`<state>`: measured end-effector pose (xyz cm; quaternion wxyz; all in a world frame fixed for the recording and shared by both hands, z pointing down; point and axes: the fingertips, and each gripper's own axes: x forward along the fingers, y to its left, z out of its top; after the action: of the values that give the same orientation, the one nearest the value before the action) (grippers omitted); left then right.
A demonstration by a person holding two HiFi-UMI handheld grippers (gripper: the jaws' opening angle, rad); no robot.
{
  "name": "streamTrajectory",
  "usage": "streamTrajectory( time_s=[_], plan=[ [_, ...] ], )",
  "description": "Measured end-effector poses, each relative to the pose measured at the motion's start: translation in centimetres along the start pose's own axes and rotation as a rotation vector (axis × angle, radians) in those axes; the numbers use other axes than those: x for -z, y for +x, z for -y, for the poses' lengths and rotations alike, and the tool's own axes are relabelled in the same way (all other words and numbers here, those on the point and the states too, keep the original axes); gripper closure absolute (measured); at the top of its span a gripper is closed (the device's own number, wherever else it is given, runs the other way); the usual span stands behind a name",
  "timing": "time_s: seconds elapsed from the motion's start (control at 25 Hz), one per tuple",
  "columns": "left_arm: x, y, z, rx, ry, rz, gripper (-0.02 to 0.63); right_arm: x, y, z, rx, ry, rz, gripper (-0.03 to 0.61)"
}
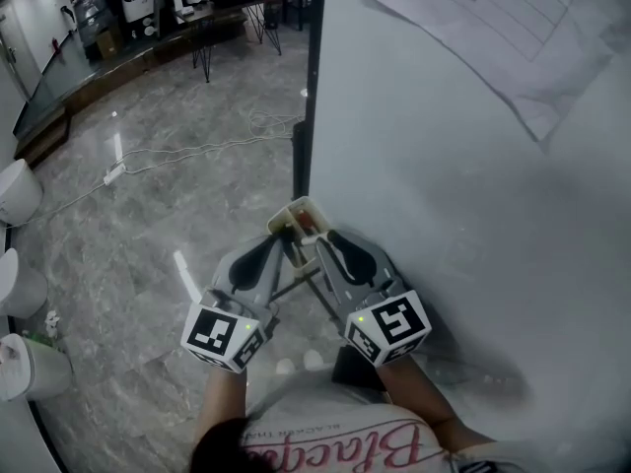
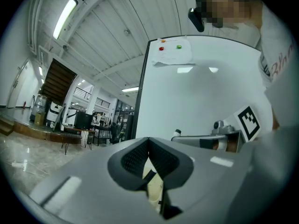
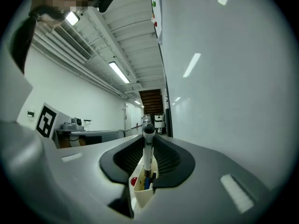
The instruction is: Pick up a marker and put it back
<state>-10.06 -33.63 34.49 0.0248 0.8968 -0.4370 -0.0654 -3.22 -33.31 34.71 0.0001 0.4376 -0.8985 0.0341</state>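
Observation:
A cream marker holder (image 1: 296, 215) hangs at the lower edge of the whiteboard (image 1: 444, 215). My right gripper (image 3: 148, 143) is shut on a white marker (image 3: 147, 149) with a grey cap. The marker stands upright with its lower end inside the holder (image 3: 141, 194), beside a red marker (image 3: 134, 181) and a blue one (image 3: 146, 184). My left gripper (image 2: 148, 141) is just left of the holder with its jaw tips together and nothing between them. The cream holder (image 2: 152, 188) shows through the gap below the tips. In the head view both grippers, left (image 1: 279, 236) and right (image 1: 320, 236), point at the holder.
Paper sheets (image 1: 513, 18) hang on the whiteboard, held by red and green magnets (image 2: 170, 47). The board's black edge post (image 1: 308, 87) runs up the middle. A white cable (image 1: 197, 151) lies across the grey marble floor. White stools (image 1: 15, 190) stand at the left.

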Motion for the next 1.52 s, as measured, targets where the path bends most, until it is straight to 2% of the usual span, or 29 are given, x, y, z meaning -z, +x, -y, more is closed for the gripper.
streamTrajectory(
  time_s=[0.28,0.76,0.92,1.24,1.52],
  plan=[
    [-1.6,0.0,0.2,0.015,0.037,0.034,0.614,-3.5,-1.2,-0.6,-0.001,-0.047,0.080,0.518],
    [-2.8,-0.6,-0.4,-0.009,0.033,0.064,0.615,-3.4,-1.4,-1.5,0.001,-0.065,0.072,0.518],
    [-2.7,-0.6,-0.1,0.006,0.036,0.063,0.614,-1.7,-0.3,-1.0,0.006,-0.056,0.023,0.518],
    [-2.5,-1.2,-0.5,-0.002,0.032,0.060,0.614,4.8,2.9,-0.3,0.000,0.048,-0.149,0.518],
    [-2.4,-1.6,-1.3,-0.019,0.028,0.061,0.614,7.1,3.4,0.0,0.017,0.094,-0.201,0.517]
  ],
)
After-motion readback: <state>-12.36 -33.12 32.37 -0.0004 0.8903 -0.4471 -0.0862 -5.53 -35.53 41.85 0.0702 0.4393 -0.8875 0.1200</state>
